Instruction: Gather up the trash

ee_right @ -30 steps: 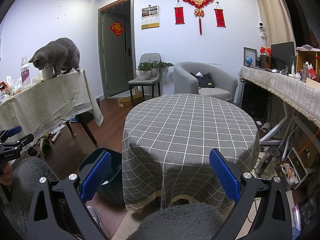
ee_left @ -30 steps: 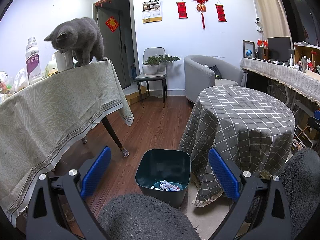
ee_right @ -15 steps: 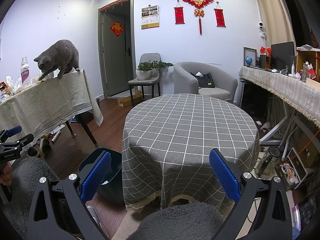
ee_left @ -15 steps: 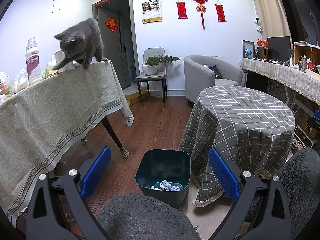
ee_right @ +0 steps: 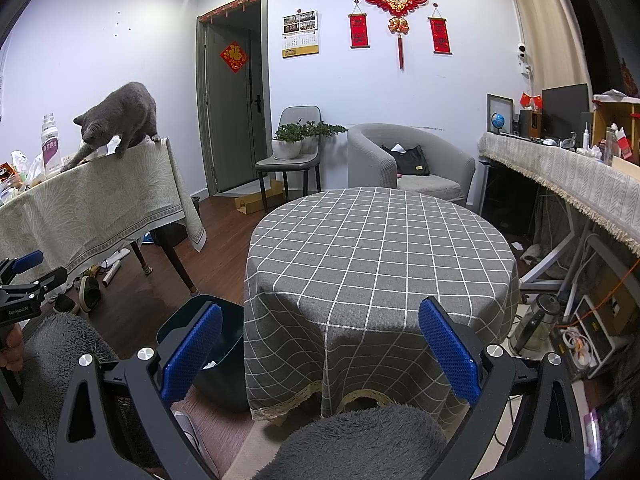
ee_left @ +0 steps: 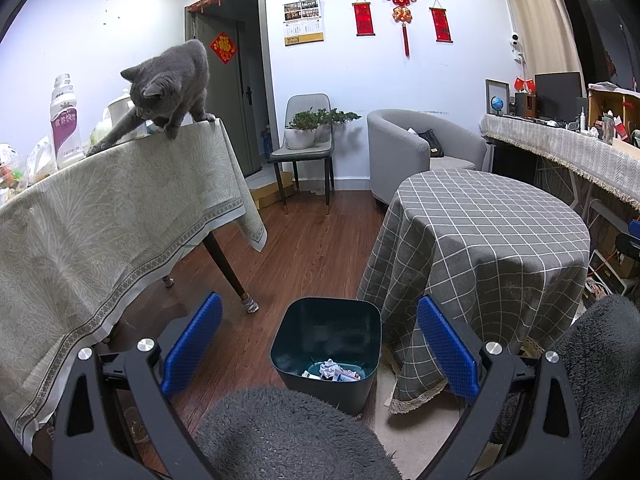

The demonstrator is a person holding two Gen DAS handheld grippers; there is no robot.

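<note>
Round bench (ee_right: 376, 248): one, under a gray checked cloth; your right view looks across its bare top, your left view catches it from the side.
Long bench (ee_left: 100, 216): one, draped in pale patterned cloth, on your left in both views.
Armchair (ee_right: 408, 160): one, gray; only your right view shows the black bag on its seat.
Cat (ee_left: 168, 84): one, gray, at the long bench's far corner, one front paw stretched along the top.
Trash bin (ee_left: 326, 344): one, dark green, on the wood floor just beside the round bench's cloth.
Trash (ee_left: 330, 372): crumpled paper and wrappers at the bin's bottom; only your left view sees inside, and you cannot count the pieces.
Left claw (ee_left: 320, 344): blue pads spread wide, nothing between them, the bin framed between.
Right claw (ee_right: 320, 350): blue pads spread wide, empty, facing the round bench.
Kettle (ee_right: 532, 320): one, on the floor, in your right view only.
</note>
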